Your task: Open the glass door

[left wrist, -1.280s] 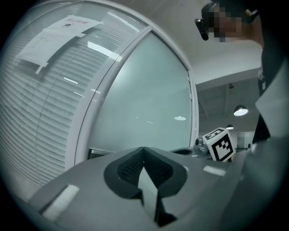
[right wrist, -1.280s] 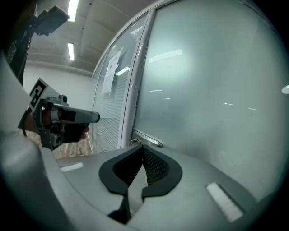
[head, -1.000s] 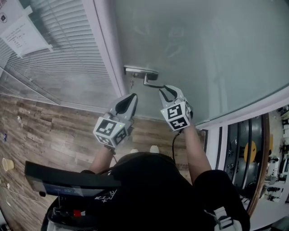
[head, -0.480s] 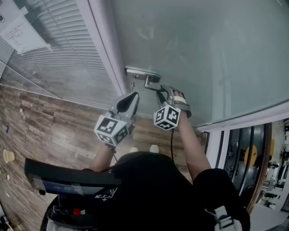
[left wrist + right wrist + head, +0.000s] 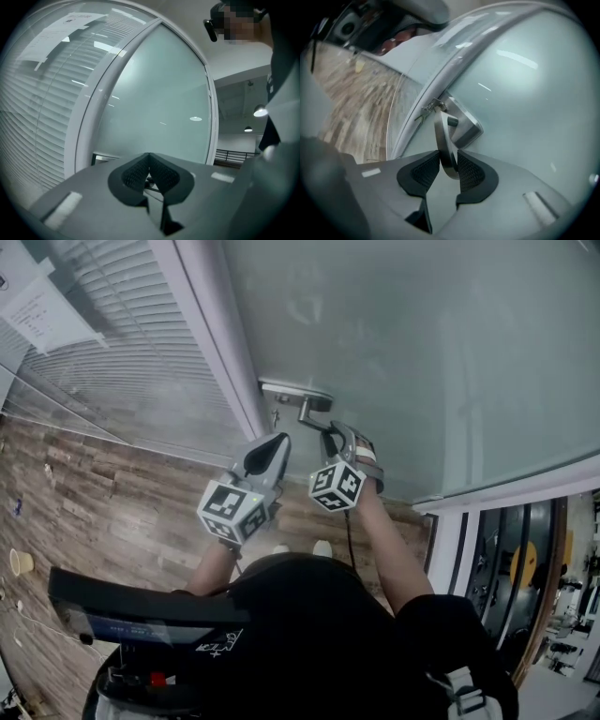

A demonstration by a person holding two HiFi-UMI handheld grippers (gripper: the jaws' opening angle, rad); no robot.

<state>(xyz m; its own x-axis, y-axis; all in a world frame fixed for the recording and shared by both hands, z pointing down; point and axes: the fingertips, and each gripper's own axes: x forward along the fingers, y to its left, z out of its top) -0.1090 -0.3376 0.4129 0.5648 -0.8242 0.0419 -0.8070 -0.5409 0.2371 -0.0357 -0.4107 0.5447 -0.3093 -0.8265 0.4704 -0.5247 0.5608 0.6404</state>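
The frosted glass door (image 5: 422,352) fills the upper head view. Its metal lever handle (image 5: 314,413) sits on a lock plate (image 5: 291,392) by the white frame (image 5: 211,343). My right gripper (image 5: 336,435) points slightly down at the lever. In the right gripper view the handle (image 5: 444,140) runs between the black pads, and my right gripper (image 5: 449,164) is closing on it, both pads touching. A key (image 5: 426,110) hangs below the plate. My left gripper (image 5: 267,451) hovers just left of the handle, level, shut and empty; in its own view my left gripper (image 5: 150,171) has its pads together.
A panel with slatted blinds (image 5: 122,362) stands left of the door frame, with paper notices (image 5: 47,310) stuck on it. Wood-pattern floor (image 5: 94,512) lies below, with a paper cup (image 5: 17,562) at the far left. Another room shows at the right edge.
My right gripper has sunk and rolled, and the lever now hangs lower between its pads. The left gripper has stayed where it was.
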